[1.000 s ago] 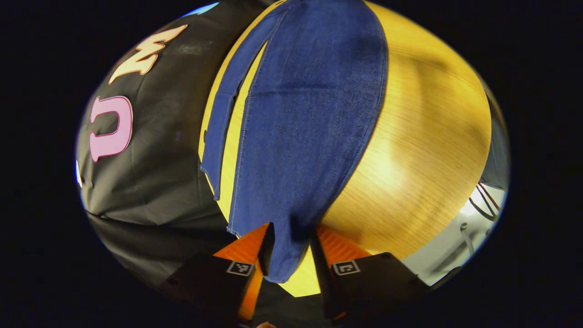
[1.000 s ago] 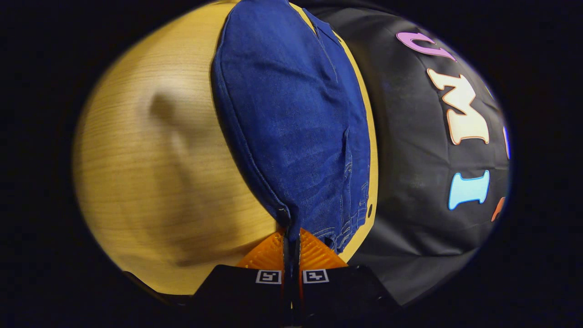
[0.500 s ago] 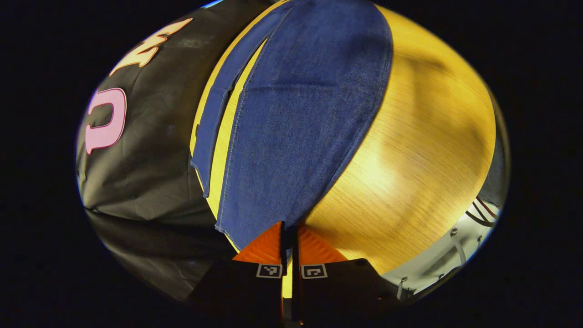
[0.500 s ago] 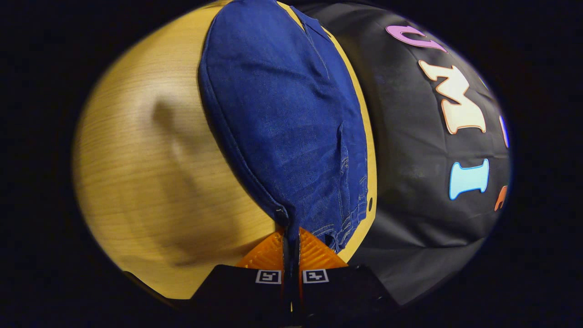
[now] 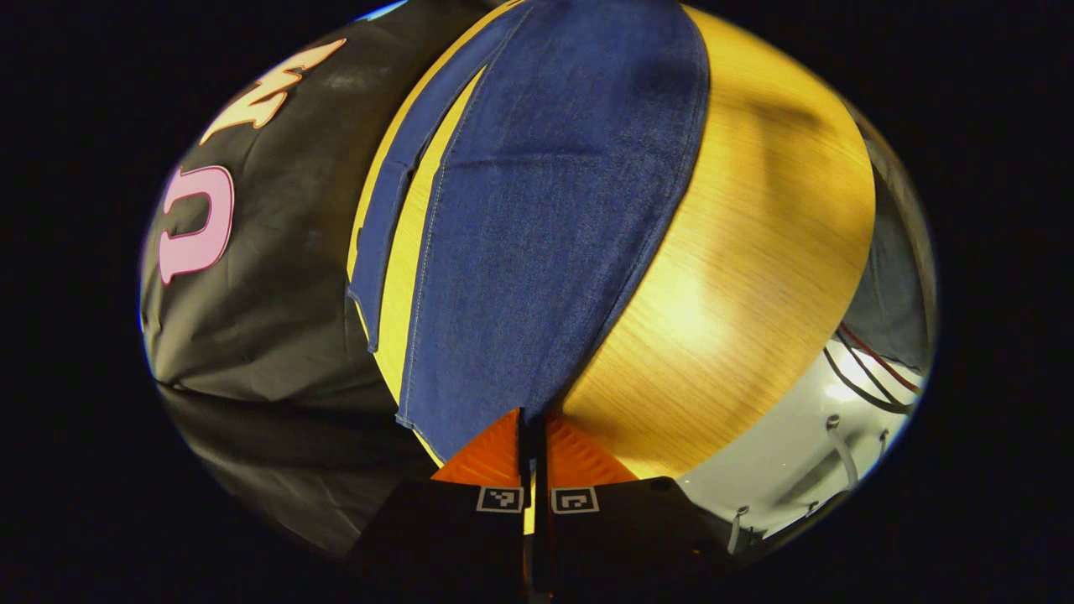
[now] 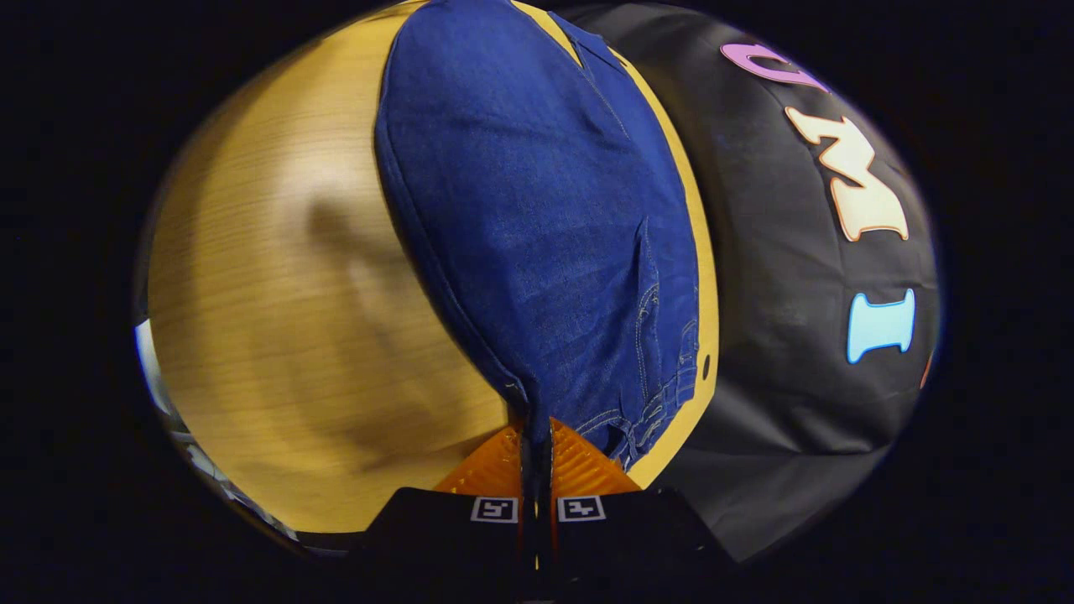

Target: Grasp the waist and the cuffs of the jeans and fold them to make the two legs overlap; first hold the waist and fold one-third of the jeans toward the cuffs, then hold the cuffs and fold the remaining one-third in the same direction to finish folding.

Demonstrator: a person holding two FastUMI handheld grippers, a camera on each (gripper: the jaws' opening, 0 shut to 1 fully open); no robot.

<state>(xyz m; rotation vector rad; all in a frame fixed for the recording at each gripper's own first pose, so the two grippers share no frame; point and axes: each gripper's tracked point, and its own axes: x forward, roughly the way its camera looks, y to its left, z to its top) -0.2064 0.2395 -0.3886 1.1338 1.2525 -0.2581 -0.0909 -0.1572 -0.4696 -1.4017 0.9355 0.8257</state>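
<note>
Dark blue jeans lie stretched along the wooden table, one leg over most of the other. A strip of the lower leg shows beside the top one. My left gripper is shut on the cuff end of the top leg. In the right gripper view the jeans run away from me, with the stitched waist and pocket seams nearest. My right gripper is shut on the waist corner at the near edge.
The table ends close to the black cloth wall on the jeans' far side. Past the table's near corner lie white flooring and cables.
My left gripper went from open around the cuff to shut on it. Both views have shifted slightly, and more of the table's edge and floor shows.
</note>
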